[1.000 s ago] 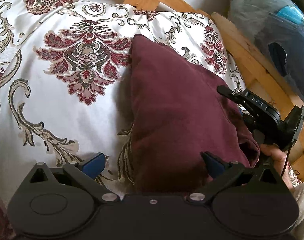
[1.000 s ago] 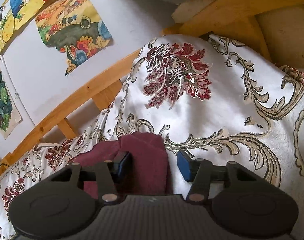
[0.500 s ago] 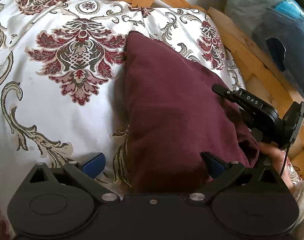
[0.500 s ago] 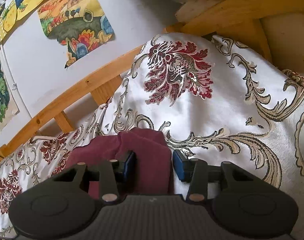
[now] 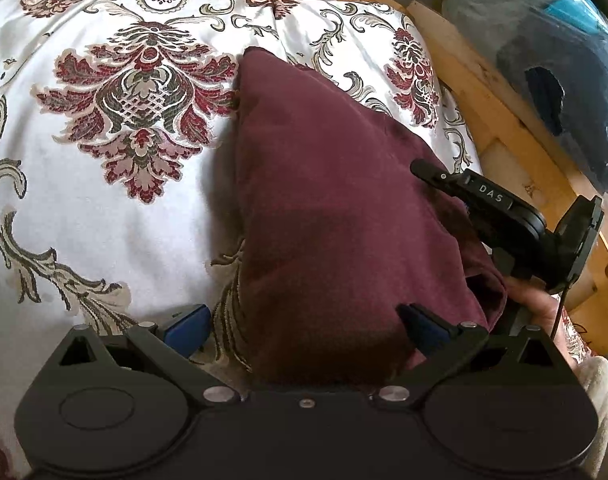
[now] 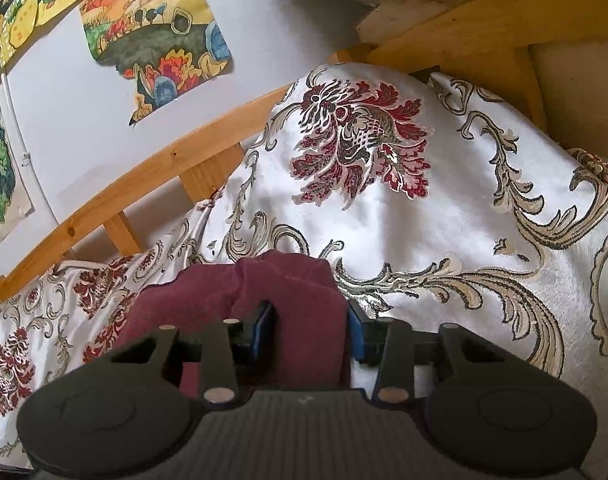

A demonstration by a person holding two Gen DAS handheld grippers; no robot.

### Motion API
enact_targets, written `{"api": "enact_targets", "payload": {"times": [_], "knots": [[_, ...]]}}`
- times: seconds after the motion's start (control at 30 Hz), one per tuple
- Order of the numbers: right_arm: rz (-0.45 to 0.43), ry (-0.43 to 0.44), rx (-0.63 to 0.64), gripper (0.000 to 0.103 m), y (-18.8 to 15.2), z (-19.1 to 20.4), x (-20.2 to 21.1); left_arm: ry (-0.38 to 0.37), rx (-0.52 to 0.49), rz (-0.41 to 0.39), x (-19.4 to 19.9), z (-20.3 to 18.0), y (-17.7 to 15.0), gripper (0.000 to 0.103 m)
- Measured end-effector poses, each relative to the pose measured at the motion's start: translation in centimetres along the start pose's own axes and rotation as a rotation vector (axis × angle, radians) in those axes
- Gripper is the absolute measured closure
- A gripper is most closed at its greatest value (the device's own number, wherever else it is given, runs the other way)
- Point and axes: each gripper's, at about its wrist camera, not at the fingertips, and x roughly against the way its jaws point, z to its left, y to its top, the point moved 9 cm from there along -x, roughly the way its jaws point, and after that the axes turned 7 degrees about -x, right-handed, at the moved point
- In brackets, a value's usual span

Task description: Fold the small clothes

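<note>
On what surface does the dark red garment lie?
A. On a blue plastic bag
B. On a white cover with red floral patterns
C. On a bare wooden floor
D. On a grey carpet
B: the dark red garment lies on the white cover with red floral patterns, which shows around it in both views.

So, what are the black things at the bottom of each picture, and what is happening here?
A person holds a two-finger gripper in each hand; a camera on each looks forward. One picture is from the left gripper, the other from the right gripper. A dark red cloth lies on a patterned bedspread. The left gripper is open around the cloth's near edge. The right gripper has a fold of cloth between its jaws, which are opening slightly.
</note>
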Motion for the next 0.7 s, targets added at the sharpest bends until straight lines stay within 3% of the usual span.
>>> {"api": "enact_targets", "payload": {"times": [0.03, 0.2, 0.3, 0.53, 0.7], "knots": [[-0.002, 0.003, -0.003, 0.051, 0.1, 0.0, 0.0, 0.001, 0.002, 0.001, 0.0, 0.0, 0.0, 0.0], [-0.01, -0.024, 0.03, 0.05, 0.2, 0.2, 0.2, 0.0, 0.018, -0.007, 0.0, 0.2, 0.0, 0.001], [-0.005, -0.017, 0.031, 0.058, 0.2, 0.3, 0.1, 0.0, 0.015, -0.012, 0.1, 0.1, 0.0, 0.004], [0.002, -0.031, 0.038, 0.062, 0.0, 0.4, 0.0, -0.037, 0.017, -0.017, 0.4, -0.6, 0.2, 0.023], [-0.007, -0.032, 0.062, 0.079, 0.0, 0.9, 0.1, -0.012, -0.009, -0.024, 0.5, -1.2, 0.3, 0.032]]}}
